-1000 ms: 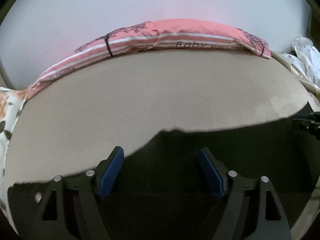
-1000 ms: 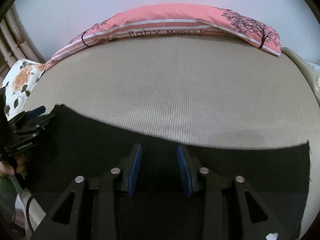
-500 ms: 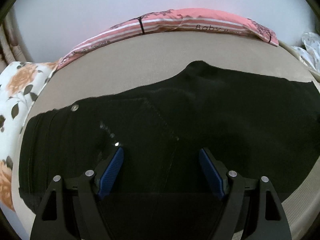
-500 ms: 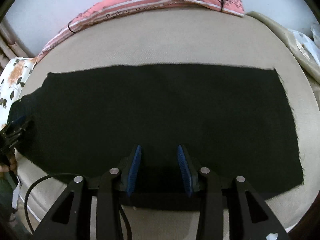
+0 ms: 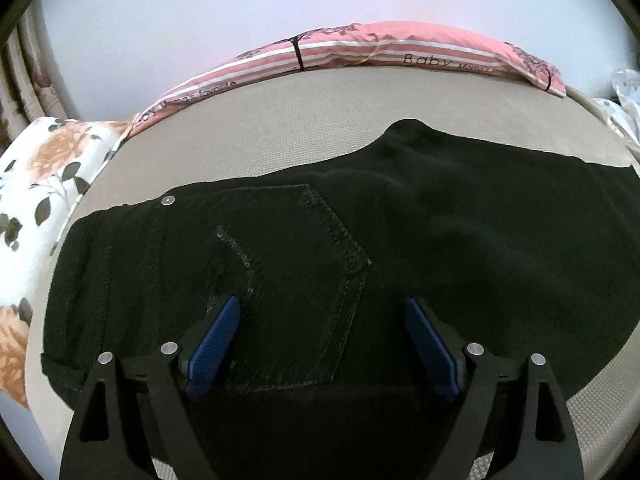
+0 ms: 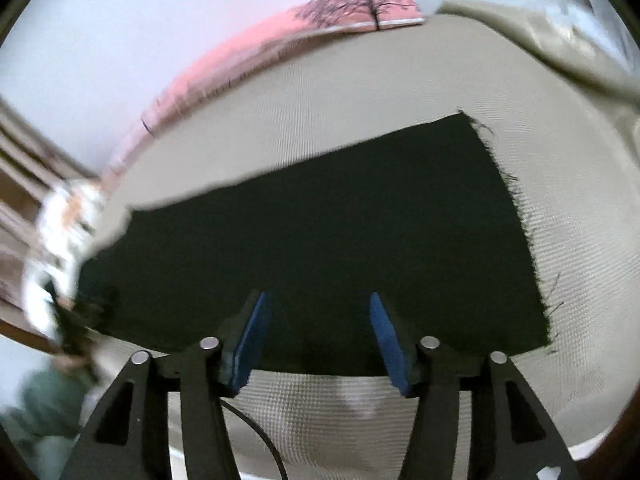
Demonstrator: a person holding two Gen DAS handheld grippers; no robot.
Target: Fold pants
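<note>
Black pants (image 5: 460, 232) lie flat on a beige mattress (image 5: 304, 112). The left wrist view shows the waist end, with the back pocket (image 5: 288, 264) and a rivet. My left gripper (image 5: 320, 340) is open and empty, above the pocket. The right wrist view shows the leg end of the pants (image 6: 340, 232) with a frayed hem (image 6: 516, 208) at the right. My right gripper (image 6: 318, 340) is open and empty, over the near edge of the leg.
A pink striped pillow (image 5: 360, 52) lies along the far edge of the mattress. A floral pillow (image 5: 36, 184) is at the left. Crumpled beige and white cloth (image 6: 560, 40) lies at the far right. A cable (image 6: 256, 432) runs under my right gripper.
Both grippers have pulled back and up from the pants, so the whole garment now shows. My right gripper has opened wider and swung toward the hem end. The right wrist view is motion-blurred.
</note>
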